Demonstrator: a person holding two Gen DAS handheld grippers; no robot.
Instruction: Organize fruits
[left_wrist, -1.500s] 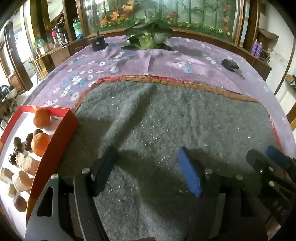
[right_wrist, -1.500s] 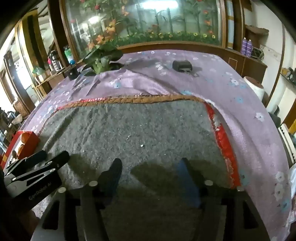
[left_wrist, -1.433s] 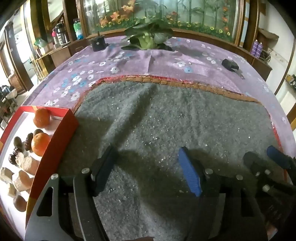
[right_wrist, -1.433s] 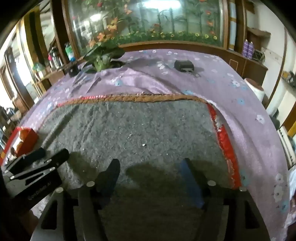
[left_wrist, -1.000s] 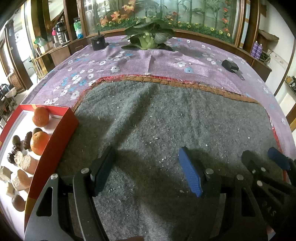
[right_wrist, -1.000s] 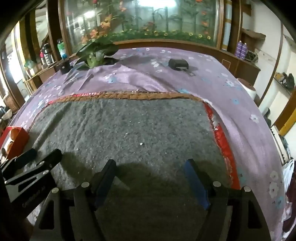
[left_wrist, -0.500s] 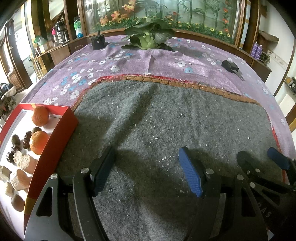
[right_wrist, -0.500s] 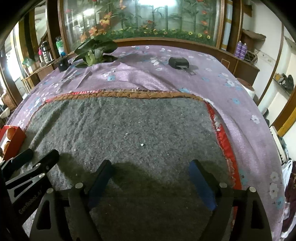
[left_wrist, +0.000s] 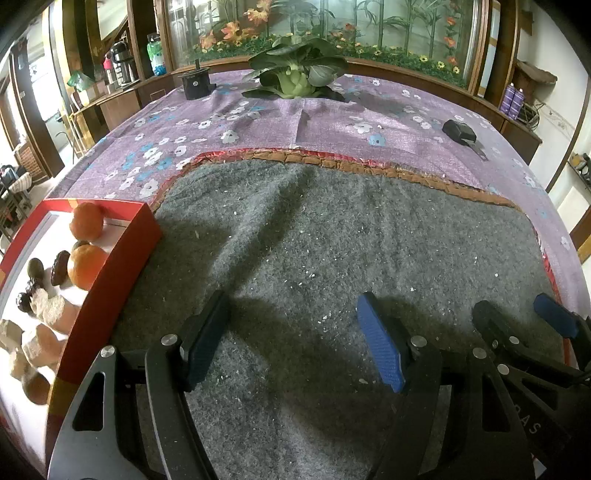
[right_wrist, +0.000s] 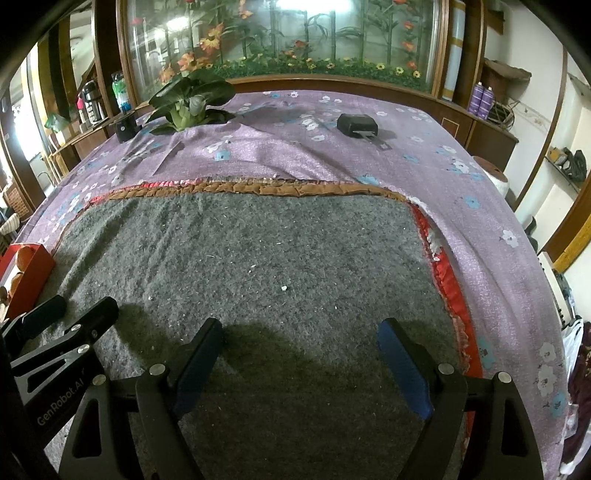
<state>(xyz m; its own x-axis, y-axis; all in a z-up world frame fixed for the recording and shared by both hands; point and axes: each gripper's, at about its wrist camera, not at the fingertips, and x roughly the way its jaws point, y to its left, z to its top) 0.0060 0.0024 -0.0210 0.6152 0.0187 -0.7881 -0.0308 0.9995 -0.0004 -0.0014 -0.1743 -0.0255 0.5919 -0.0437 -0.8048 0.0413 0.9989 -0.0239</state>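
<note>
Fruits boxed at left of grey mat; both grippers empty and spread.

Left wrist view: two oranges (left_wrist: 87, 242) and small dark and pale fruits are seen inside the red tray (left_wrist: 123, 266), which lies against the left edge of the grey mat (left_wrist: 332, 236). The left gripper (left_wrist: 291, 341) is held over the mat, fingers apart, nothing grasped. Right wrist view: the right gripper (right_wrist: 301, 363) is likewise parted over the mat, well right of the tray. A slow approach toward the tray with fingers kept wide is advised.
</note>
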